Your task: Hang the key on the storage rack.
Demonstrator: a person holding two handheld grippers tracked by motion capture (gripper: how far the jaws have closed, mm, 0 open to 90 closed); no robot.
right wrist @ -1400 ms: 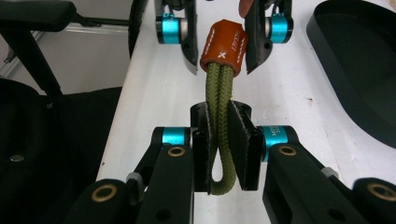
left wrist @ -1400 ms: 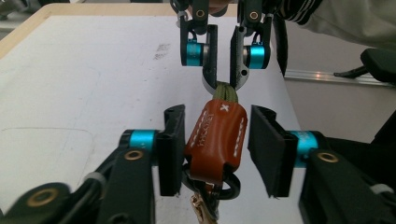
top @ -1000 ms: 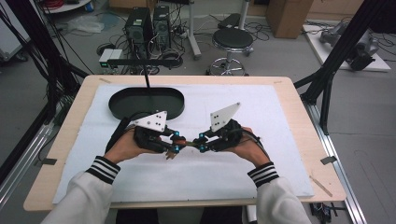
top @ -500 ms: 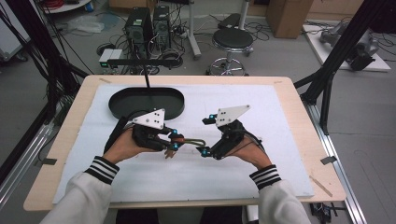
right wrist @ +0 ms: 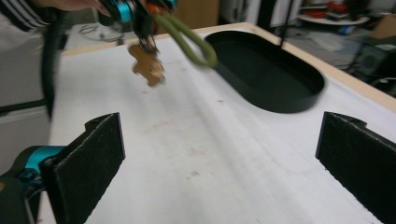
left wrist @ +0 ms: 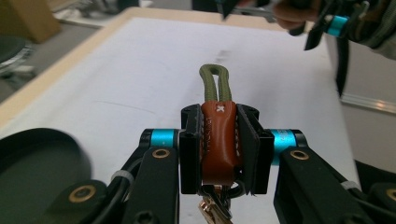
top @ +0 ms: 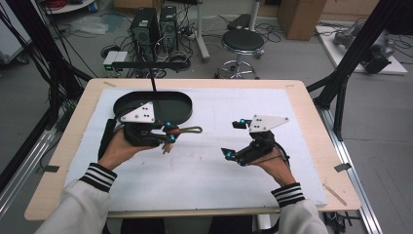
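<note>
A keychain with a brown leather tab (left wrist: 218, 140), an olive cord loop (left wrist: 215, 81) and a tan figure-shaped charm (right wrist: 147, 67) hangs above the white mat. My left gripper (top: 170, 131) is shut on the leather tab, just in front of the black oval tray (top: 182, 114). The loop (top: 191, 129) points toward the right hand and the charm (top: 167, 145) dangles below. My right gripper (top: 233, 139) stands apart at mid-table. Its jaws have just been opening and now stand wide with nothing between them (right wrist: 224, 158).
The white mat (top: 204, 170) covers most of the wooden table (top: 316, 126). A thin black pole (top: 152, 80) rises behind the tray. Past the far edge are a stool (top: 242, 41), computer towers and cables on the floor.
The grippers met at the keychain a second ago. The right one has let go, opened wide and drawn off to the right. The left has carried the keychain a little toward the tray.
</note>
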